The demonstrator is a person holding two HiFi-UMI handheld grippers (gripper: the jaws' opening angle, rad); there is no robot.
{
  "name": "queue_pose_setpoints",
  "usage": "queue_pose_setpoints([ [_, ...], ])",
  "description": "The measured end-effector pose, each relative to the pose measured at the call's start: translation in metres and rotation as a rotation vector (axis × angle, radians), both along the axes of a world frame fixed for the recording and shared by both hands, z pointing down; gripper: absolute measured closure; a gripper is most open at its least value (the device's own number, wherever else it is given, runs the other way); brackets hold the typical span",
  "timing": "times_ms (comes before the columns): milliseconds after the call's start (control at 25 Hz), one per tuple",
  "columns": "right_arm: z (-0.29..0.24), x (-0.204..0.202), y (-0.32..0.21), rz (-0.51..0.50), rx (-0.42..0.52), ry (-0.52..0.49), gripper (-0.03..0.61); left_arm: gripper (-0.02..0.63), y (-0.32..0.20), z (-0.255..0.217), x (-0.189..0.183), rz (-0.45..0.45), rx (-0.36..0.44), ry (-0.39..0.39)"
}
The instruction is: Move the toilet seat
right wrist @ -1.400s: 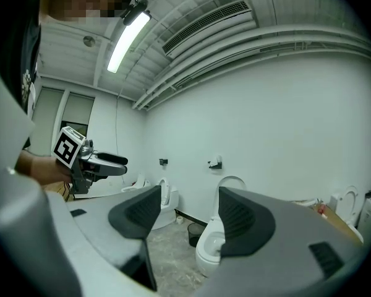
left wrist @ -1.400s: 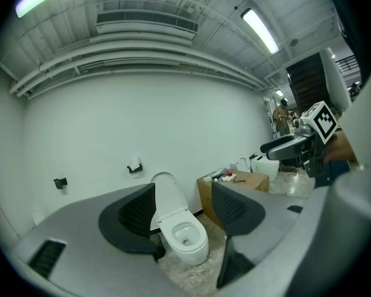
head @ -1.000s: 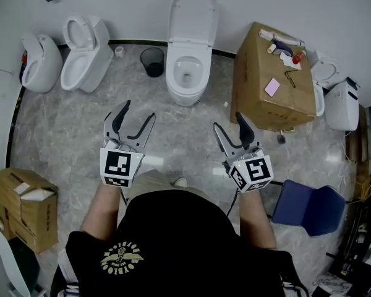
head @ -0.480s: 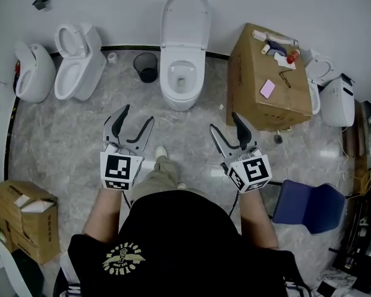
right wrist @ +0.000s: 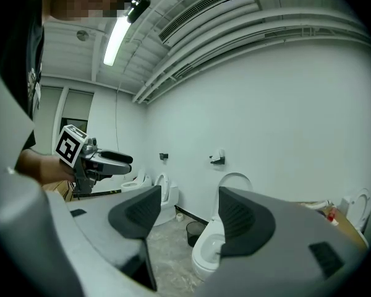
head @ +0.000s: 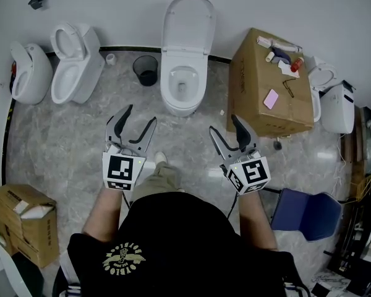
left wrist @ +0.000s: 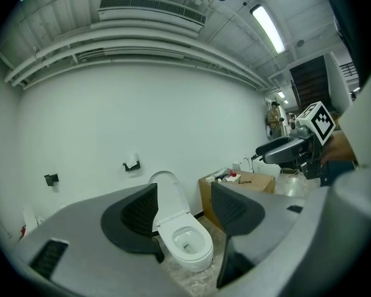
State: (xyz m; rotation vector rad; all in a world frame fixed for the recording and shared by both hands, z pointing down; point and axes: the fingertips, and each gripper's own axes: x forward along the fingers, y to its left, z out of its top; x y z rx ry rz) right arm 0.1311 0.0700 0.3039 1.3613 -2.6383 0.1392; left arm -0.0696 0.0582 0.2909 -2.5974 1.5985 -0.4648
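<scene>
I am facing the toilet [head: 184,79] with my left tongs [head: 141,114] and right tongs [head: 224,124] both gaping and empty, so I judge I am only lining up; the toilet seat [head: 188,18] is standing raised against the wall, ahead of and between the two tongs, well apart from them. Next I am needing to reach forward and close on its edge. The grey marbled floor [head: 62,141] is lying below both tongs, a cardboard box [head: 266,110] ahead-right of the right tongs, a small black bin [head: 147,70] ahead of the left.
</scene>
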Motion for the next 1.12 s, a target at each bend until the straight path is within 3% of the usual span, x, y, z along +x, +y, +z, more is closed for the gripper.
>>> queue_pose_setpoints([
  [560,0.004,-0.033,-0.098,0.000,-0.028,0.023,0.299,0.327,-0.103,0.001,-0.024,0.039,-0.005,-0.017],
  [840,-0.009,-0.045,-0.141,0.042,0.015,0.051,0.299,0.327,-0.154,-0.001,-0.039,0.072,0.004,-0.024],
  [1120,0.010,-0.056,-0.185,0.094,-0.018,0.072,0.299,0.327,-0.202,0.016,-0.060,0.101,-0.009,-0.025],
])
